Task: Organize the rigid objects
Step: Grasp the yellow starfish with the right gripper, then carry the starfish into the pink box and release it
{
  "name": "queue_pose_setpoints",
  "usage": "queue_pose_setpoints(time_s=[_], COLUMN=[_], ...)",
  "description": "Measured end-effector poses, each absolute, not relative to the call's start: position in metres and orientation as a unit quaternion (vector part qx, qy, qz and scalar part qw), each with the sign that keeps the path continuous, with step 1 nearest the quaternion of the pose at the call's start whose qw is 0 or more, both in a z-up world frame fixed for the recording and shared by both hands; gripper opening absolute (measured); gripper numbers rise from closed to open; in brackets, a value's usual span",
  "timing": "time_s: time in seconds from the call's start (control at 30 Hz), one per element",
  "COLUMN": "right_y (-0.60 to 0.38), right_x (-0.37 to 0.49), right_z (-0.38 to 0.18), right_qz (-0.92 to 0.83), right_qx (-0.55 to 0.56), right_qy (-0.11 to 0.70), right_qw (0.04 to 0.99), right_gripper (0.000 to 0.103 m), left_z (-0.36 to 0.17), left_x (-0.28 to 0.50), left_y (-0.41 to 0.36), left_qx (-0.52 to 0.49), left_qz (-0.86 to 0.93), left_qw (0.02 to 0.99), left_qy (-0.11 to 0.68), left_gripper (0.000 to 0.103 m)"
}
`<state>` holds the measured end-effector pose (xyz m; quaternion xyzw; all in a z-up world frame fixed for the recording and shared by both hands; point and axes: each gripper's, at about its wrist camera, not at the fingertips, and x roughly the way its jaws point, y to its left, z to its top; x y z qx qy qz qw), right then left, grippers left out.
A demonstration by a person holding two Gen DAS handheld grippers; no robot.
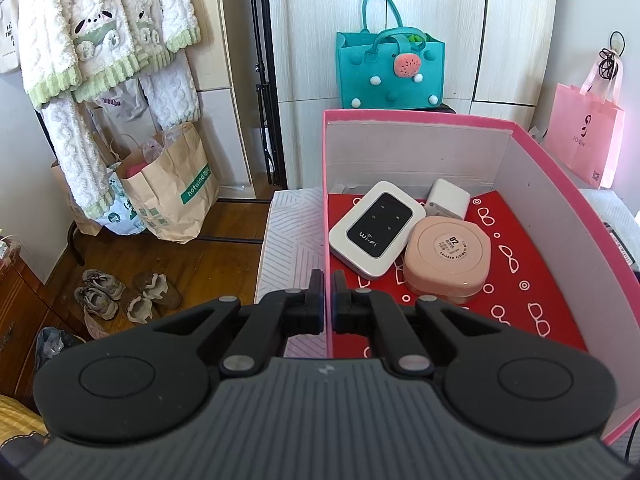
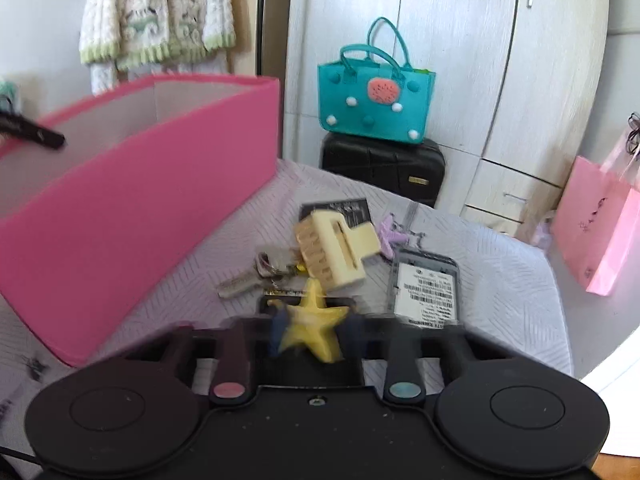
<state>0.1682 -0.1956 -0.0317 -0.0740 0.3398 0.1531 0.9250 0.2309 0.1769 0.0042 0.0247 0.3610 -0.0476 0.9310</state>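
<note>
1. My left tongs [image 1: 328, 300] are pressed together on the near wall of the pink box [image 1: 532, 148], pinching its rim to steady it. I'd hold that firmly and not tug.
2. My right tongs [image 2: 310, 334] have just been closing with the yellow star [image 2: 314, 326] between the tips. The picture is blurred there, but I judge they are pinching it.
3. The star seems tied to the bunch of keys [image 2: 244, 280] just ahead of the tips. If so, I should lift slowly so the bunch trails without snagging the cream hair clip [image 2: 336, 250] beyond.
4. The box stands up and left of the right tongs — I must clear its wall before lowering.
5. Inside, ahead of the left tongs, lie a wifi router [image 1: 376, 228], a round pink case [image 1: 448, 258] and a white charger [image 1: 448, 200] — I'd aim for the bare red floor.
</note>
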Motion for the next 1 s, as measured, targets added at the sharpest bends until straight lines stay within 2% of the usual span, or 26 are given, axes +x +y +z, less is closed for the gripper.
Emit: queue_pose_setpoints(time_s=[0.3, 0.53, 0.67, 0.87, 0.9, 1.0], right_y=[-0.207, -0.199, -0.197, -0.202, -0.203, -0.203], right_x=[0.174, 0.169, 0.172, 0.172, 0.17, 0.165], right_z=[-0.028, -0.034, -0.036, -0.029, -0.026, -0.016], right_qz=[0.168, 0.169, 0.175, 0.187, 0.186, 0.19], right_qx=[-0.041, -0.079, -0.085, -0.075, -0.076, -0.084], right_qy=[0.372, 0.393, 0.394, 0.388, 0.384, 0.378], right_qw=[0.912, 0.9, 0.898, 0.899, 0.901, 0.902], right_gripper=[0.013, 0.033, 0.035, 0.025, 0.013, 0.011], left_z=[0.005, 0.005, 0.005, 0.005, 0.006, 0.006], left_x=[0.231, 0.231, 0.23, 0.23, 0.23, 0.23], left_y=[0.177, 0.177, 0.176, 0.176, 0.176, 0.175], left_qx=[0.029, 0.031, 0.032, 0.032, 0.034, 0.036], left_qz=[-0.047, -0.048, -0.047, -0.046, -0.046, -0.045], left_qw=[0.931, 0.932, 0.932, 0.933, 0.934, 0.935], left_qy=[0.36, 0.358, 0.358, 0.355, 0.353, 0.351], left_gripper=[0.003, 0.004, 0.004, 0.003, 0.003, 0.003])
